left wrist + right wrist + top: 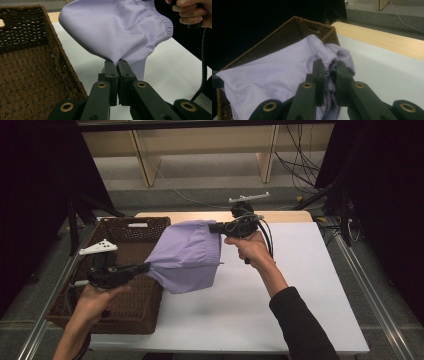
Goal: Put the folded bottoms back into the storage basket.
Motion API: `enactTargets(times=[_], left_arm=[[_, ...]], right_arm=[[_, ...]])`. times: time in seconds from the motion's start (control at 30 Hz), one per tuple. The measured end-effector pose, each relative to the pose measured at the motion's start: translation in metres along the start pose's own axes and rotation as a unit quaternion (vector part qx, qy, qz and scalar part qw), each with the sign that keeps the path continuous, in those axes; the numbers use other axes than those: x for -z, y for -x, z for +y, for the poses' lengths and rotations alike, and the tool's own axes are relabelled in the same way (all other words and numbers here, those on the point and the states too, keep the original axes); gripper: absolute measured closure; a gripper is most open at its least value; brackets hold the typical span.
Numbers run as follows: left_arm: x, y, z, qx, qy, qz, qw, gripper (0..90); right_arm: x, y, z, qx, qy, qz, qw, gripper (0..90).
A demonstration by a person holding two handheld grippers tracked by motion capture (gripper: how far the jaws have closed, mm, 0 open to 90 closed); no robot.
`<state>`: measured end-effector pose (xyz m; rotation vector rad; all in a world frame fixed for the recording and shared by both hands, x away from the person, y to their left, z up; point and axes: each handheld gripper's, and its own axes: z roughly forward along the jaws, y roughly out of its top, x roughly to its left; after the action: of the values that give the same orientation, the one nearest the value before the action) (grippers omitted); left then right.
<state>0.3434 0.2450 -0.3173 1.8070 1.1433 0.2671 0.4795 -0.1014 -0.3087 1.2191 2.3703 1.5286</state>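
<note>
**No readable text**

No text, label, brand, number or sign can be read anywhere. The small white tag on the far wall of the basket [136,225] looks blank or is too small to tell. The lilac garment [187,255] carries no visible print or care label. The gripper bodies show brass rivets, no markings.
</note>
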Motion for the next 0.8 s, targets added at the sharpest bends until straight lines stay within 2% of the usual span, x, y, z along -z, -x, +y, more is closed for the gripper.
enactTargets(times=[0.33,0.57,0.8], left_arm=[[0.012,-0.013,0.001,0.007,0.005,0.004,1.0,87.9],[0.025,-0.024,0.003,0.015,0.02,0.01,0.9996,88.0],[0.039,-0.034,0.003,0.021,0.03,0.017,0.9992,88.0]], right_arm=[[-0.013,-0.012,0.011,0.009,-0.005,0.0,0.9999,81.7],[-0.017,-0.031,0.033,0.025,0.0,-0.001,0.9997,81.7],[-0.029,-0.042,0.042,0.03,-0.001,0.005,0.9995,81.7]])
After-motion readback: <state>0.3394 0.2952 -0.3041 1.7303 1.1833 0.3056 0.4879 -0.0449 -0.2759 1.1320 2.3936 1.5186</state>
